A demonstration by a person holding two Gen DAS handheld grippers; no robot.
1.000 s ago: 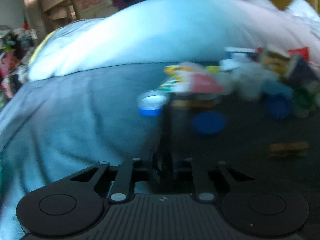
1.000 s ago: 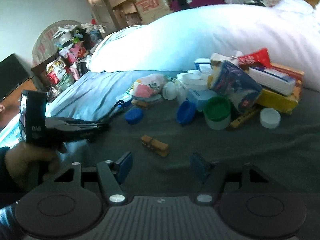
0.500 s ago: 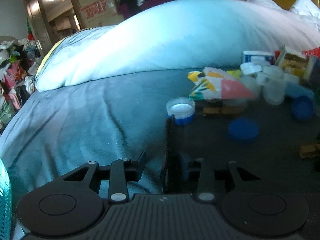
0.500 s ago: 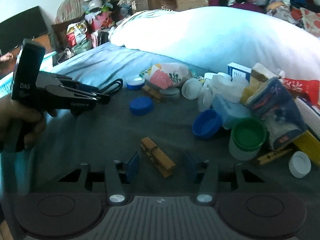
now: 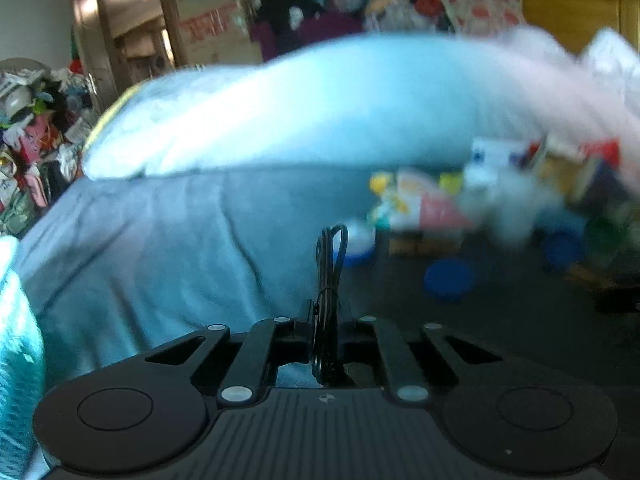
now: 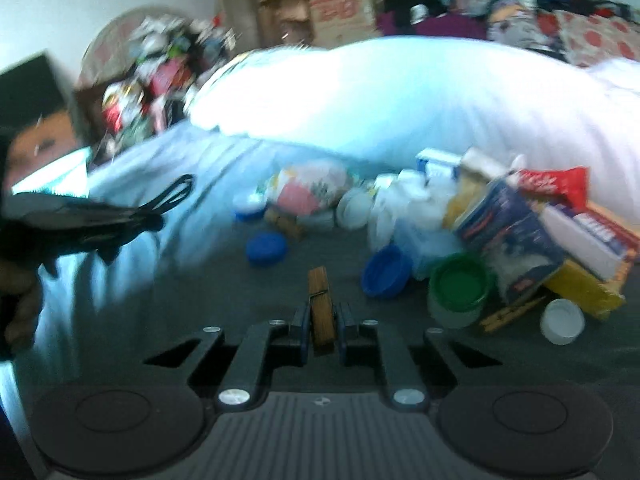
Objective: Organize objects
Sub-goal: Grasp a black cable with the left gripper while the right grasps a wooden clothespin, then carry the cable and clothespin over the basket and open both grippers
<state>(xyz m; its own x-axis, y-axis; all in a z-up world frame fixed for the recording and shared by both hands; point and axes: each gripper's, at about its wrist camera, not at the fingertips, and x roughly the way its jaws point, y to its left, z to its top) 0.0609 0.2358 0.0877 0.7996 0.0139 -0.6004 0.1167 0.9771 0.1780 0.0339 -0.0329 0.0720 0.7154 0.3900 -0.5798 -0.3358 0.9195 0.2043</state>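
My left gripper (image 5: 326,318) is shut on a bundled black cable (image 5: 331,248) whose loop sticks out ahead of the fingers, above the blue bedsheet (image 5: 160,248). From the right wrist view, that left gripper (image 6: 132,218) sits at the far left, held by a hand (image 6: 20,308), with the cable loop (image 6: 176,190) showing. My right gripper (image 6: 320,318) is shut on a wooden clothespin (image 6: 320,300), low over the dark blanket (image 6: 200,300). A second clothespin (image 6: 286,220) lies by a floral bag (image 6: 308,192).
A pile to the right holds a blue lid (image 6: 266,248), a blue cap (image 6: 386,270), a green-lidded jar (image 6: 460,284), a white cap (image 6: 562,320), a blue packet (image 6: 516,236) and a yellow box (image 6: 584,284). A big white pillow (image 6: 400,100) lies behind. A teal basket (image 5: 16,340) stands at the left.
My right gripper has moved onto the wooden clothespin and shut on it. The left gripper, with the cable, has swung leftward and away from the pile.
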